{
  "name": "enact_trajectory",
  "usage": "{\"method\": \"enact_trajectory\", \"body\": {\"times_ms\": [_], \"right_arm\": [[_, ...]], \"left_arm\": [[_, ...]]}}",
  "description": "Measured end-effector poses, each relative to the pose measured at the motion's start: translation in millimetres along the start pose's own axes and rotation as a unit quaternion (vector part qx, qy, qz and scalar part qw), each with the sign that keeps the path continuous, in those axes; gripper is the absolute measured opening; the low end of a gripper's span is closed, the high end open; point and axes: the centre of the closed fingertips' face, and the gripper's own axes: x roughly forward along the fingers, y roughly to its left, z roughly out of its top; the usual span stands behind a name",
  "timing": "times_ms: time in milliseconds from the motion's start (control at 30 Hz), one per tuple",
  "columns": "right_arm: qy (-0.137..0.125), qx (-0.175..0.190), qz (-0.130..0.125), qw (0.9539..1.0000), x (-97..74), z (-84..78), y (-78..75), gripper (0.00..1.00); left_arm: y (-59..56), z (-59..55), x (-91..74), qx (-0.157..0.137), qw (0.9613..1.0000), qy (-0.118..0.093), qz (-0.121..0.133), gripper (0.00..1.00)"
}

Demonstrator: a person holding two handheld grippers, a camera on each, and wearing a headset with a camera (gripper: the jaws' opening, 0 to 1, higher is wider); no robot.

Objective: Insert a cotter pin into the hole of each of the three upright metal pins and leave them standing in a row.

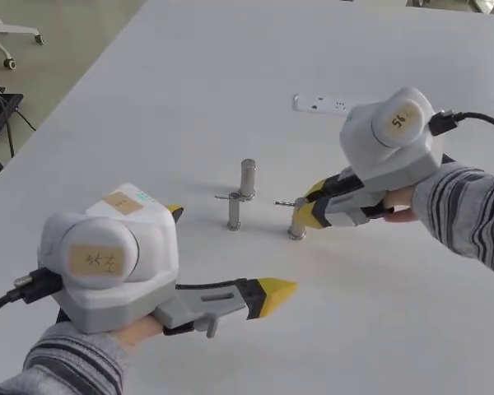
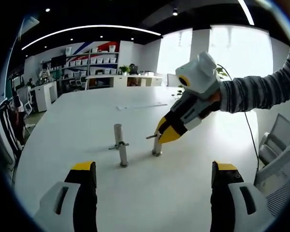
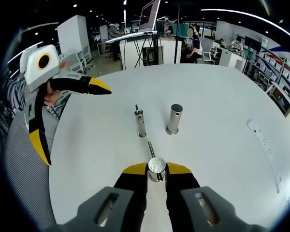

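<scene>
Three upright metal pins stand on the white table. The far pin (image 1: 248,176) (image 3: 174,117) has no cotter pin in it. The middle pin (image 1: 234,212) (image 2: 123,154) (image 3: 140,122) carries a cotter pin (image 1: 227,196) (image 2: 118,145) across its top. My right gripper (image 1: 310,209) (image 2: 167,133) (image 3: 156,170) is shut on the top of the third pin (image 1: 297,225) (image 2: 157,147) (image 3: 156,166), from which a cotter pin (image 1: 284,202) (image 2: 151,137) (image 3: 151,148) pokes out sideways. My left gripper (image 1: 226,251) (image 2: 153,169) stands open nearer to me, with nothing between its fingers.
A white power strip (image 1: 321,104) (image 3: 266,145) lies on the table beyond the pins. The table edge (image 1: 58,107) runs along the left, with floor beyond it. Bare tabletop surrounds the pins. In the gripper views, chairs and office desks stand around the table.
</scene>
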Motion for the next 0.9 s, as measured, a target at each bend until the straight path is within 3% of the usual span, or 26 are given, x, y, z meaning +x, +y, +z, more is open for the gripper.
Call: {"method": "enact_trajectory", "body": {"times_ms": [500, 667, 900], "right_arm": [[-0.002, -0.003, 0.018, 0.9998, -0.8, -0.3, 1.4, 0.08], [-0.001, -0.027, 0.028, 0.9992, -0.5, 0.3, 2.8, 0.08], [-0.001, -0.021, 0.027, 0.9994, 0.0, 0.4, 1.0, 0.08]], "left_arm": [[-2.4, -1.0, 1.4, 0.004, 1.0, 0.005, -0.007, 0.98], [-2.5, -0.9, 1.4, 0.005, 0.9999, 0.005, -0.008, 0.98], [-2.8, -1.3, 1.5, 0.007, 0.9999, 0.008, -0.009, 0.98]]}}
